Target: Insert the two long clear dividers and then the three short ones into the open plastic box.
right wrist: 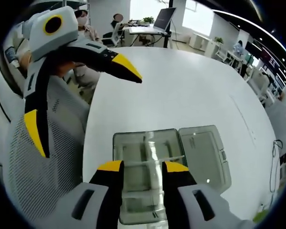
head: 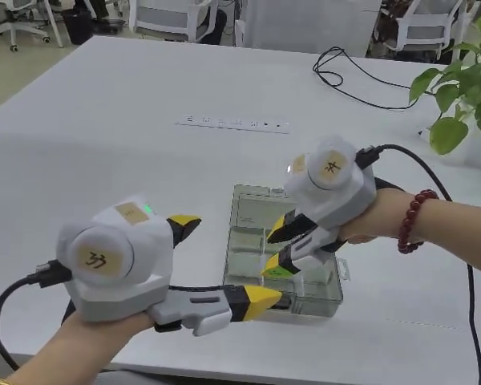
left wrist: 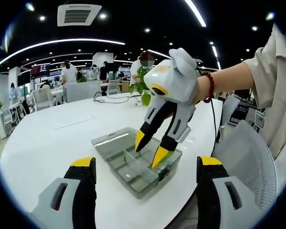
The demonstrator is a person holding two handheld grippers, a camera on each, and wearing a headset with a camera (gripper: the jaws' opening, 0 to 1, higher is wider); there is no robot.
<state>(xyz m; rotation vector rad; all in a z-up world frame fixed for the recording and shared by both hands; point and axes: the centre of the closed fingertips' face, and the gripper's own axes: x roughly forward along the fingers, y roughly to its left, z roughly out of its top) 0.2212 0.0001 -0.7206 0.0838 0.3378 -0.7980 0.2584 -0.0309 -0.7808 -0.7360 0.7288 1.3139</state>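
Head view: a wide white surface (head: 128, 96) is carrying a flat power strip (head: 232, 123), a looping black cable (head: 345, 76) and a potted plant (head: 465, 88) at the far right edge. Office chairs (head: 176, 16) are standing behind it. The left gripper view is showing an open office with ceiling light strips and people at desks.

The clear plastic box (head: 228, 257) is sitting near the front edge, between the two grippers. Its long axis is running left to right across the person, and its lid (head: 252, 200) is lying open flat on the far side. Clear dividers (right wrist: 148, 160) are standing inside; the count is hard to tell.

The right gripper (head: 274, 250) is hanging over the box, pointing down and left into it, jaws apart with a moderate gap. I cannot tell if anything clear is between them. A red bead bracelet (head: 409, 220) is showing on that wrist.

The left gripper (head: 224, 259) is hovering at the box's left end, pointing right, jaws spread wide and holding nothing.
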